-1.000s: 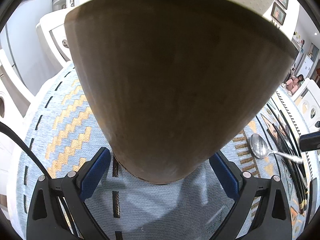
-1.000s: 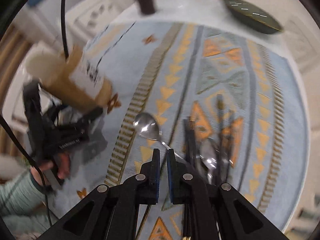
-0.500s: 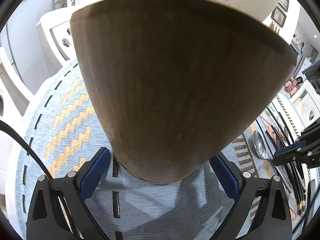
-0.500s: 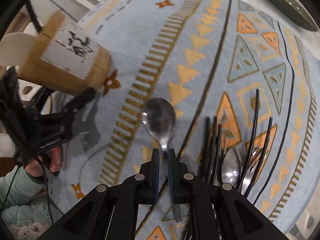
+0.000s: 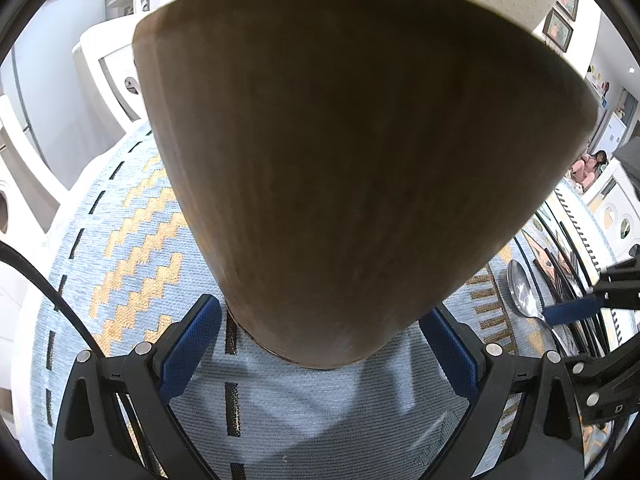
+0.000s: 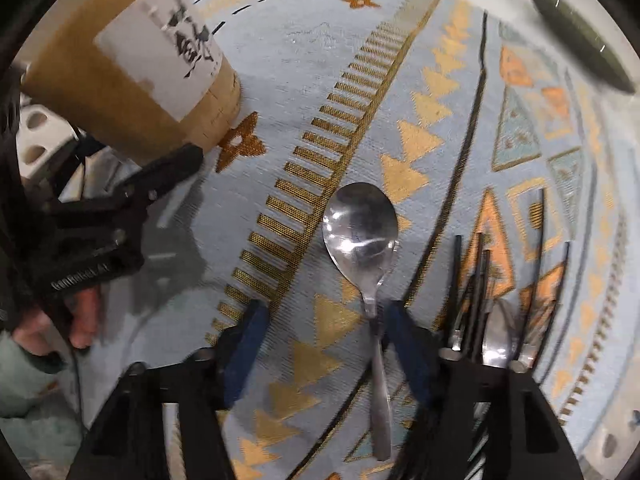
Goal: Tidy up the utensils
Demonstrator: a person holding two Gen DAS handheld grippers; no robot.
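A brown wooden utensil holder (image 5: 352,168) fills the left wrist view; my left gripper (image 5: 320,344) stands open with its blue pads on either side of the holder's base. The holder (image 6: 132,68) with a white label also shows in the right wrist view, at upper left. A steel spoon (image 6: 364,248) lies on the patterned cloth. My right gripper (image 6: 324,336) is open around the spoon's handle, the right pad touching it. The spoon (image 5: 524,292) also shows at the right of the left wrist view.
Black chopsticks and more cutlery (image 6: 492,300) lie in a pile right of the spoon. A dark green dish (image 6: 580,28) sits at the far right edge. The blue and gold tablecloth (image 6: 320,60) covers the round table. White chairs (image 5: 112,68) stand behind.
My right gripper has opened from shut and come down lower over the spoon's handle. The left gripper and the holder have stayed in place.
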